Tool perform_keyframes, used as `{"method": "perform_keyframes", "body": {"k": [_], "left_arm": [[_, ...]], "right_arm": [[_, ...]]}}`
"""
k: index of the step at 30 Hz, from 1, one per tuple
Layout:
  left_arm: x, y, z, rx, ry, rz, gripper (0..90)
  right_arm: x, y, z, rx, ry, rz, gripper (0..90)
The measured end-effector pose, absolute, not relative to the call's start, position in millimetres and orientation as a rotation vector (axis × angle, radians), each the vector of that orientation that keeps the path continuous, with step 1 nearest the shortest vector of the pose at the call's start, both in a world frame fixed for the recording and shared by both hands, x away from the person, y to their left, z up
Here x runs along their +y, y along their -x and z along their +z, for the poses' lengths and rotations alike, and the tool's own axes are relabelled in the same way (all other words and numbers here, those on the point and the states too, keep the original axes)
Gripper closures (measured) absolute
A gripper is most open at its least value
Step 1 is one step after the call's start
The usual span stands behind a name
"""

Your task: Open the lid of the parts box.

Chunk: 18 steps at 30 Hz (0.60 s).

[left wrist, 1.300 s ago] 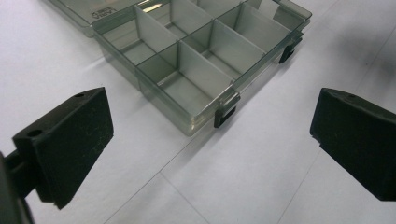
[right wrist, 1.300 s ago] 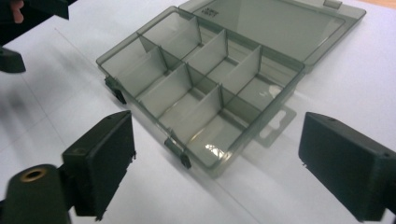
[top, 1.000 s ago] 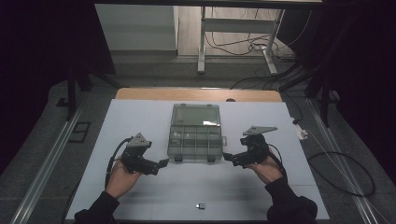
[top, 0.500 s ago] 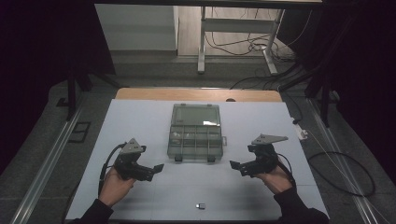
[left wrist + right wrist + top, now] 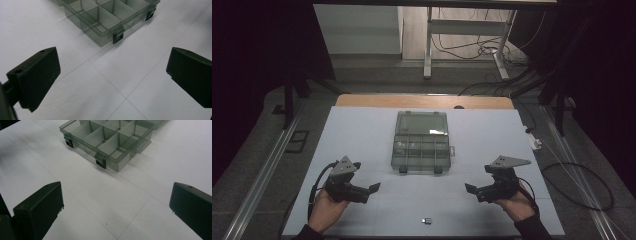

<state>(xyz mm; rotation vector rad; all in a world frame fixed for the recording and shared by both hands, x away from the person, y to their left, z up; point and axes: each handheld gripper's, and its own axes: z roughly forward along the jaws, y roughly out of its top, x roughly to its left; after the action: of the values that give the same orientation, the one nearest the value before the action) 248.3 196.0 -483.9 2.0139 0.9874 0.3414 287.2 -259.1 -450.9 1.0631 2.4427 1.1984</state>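
The whole white bench (image 5: 362, 140) is taken in from high above the person's side, looking forward and down. Each gripper view is set low, close to the surface, between its black fingers (image 5: 37, 77) (image 5: 40, 207). The clear compartment box (image 5: 422, 142) (image 5: 105, 20) (image 5: 110, 142) is shared by all three.

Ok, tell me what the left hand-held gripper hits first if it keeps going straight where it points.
Probably the compartment box: the left hand-held gripper, jaws open, looks across bare table toward the box's latched near corner. Depth is hard to judge, so it might skim just past that corner.
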Motion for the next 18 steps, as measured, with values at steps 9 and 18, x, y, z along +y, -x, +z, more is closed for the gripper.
{"method": "perform_keyframes", "body": {"k": [9,18], "left_arm": [[205.9,-234.0,-484.1,1.012,-1.994,0.346,0.0],[219.4,-216.8,-484.8,1.044,-1.965,0.348,0.0]], "right_arm": [[-267.1,-274.2,-452.7,2.433,-1.060,1.190,0.0],[-280.9,-263.7,-454.3,2.400,-1.107,1.194,0.0]]}}
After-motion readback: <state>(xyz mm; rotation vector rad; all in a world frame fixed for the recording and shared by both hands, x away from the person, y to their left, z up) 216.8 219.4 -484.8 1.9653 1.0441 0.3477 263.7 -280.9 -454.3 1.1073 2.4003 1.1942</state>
